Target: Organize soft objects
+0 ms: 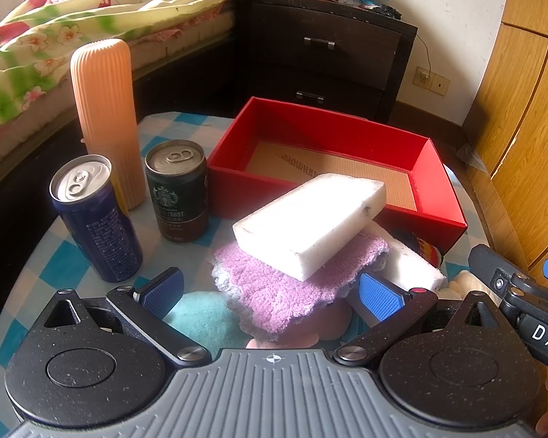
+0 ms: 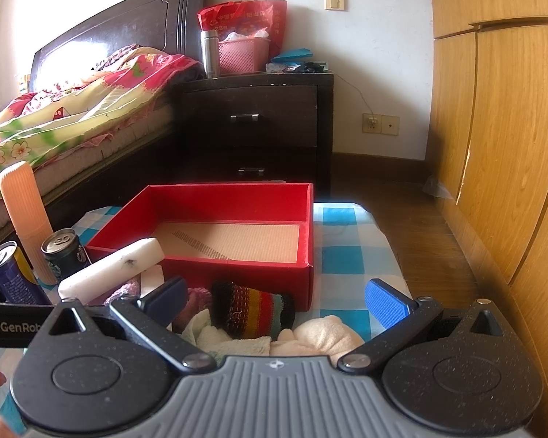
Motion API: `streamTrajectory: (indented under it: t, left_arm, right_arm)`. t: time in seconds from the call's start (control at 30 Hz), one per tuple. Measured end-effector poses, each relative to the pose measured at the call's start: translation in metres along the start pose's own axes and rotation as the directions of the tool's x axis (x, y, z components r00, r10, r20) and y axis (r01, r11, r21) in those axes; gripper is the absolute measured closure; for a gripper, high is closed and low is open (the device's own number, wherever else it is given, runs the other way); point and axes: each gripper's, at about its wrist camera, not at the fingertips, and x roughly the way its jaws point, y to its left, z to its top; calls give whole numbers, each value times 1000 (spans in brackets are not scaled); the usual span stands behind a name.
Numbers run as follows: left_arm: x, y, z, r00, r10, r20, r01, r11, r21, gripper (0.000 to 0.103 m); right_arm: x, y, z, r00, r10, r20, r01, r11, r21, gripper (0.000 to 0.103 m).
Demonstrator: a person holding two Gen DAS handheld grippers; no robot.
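A white sponge block [image 1: 310, 219] lies tilted on a purple fluffy cloth [image 1: 288, 284], with a second white sponge [image 1: 409, 262] under it and a teal cloth [image 1: 208, 317] nearer me. My left gripper [image 1: 270, 288] stands open around the purple cloth's near end, holding nothing. An empty red box [image 1: 347, 135] sits just behind the pile. In the right wrist view, my right gripper [image 2: 277, 299] is open over a striped knit item [image 2: 252, 310] and cream towels [image 2: 321, 335], in front of the red box [image 2: 237, 266]. The white sponge block [image 2: 109, 270] shows at left.
Two drink cans [image 1: 95, 219] [image 1: 179, 189] and a tall ribbed orange holder [image 1: 107, 120] stand at the table's left. The checked tablecloth [image 2: 343, 248] covers a small table. A bed [image 1: 54, 47], a dark nightstand [image 2: 255, 124] and wooden wardrobe doors [image 2: 500, 146] surround it.
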Motion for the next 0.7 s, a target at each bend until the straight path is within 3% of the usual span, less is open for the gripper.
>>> streamTrajectory:
  t: [0.7]
  left_arm:
    - [0,-1,0,1000,2,-3,-2,1000,2,5]
  right_arm:
    - [0,2,-1,1000,3,-4,-3,1000,-2,18]
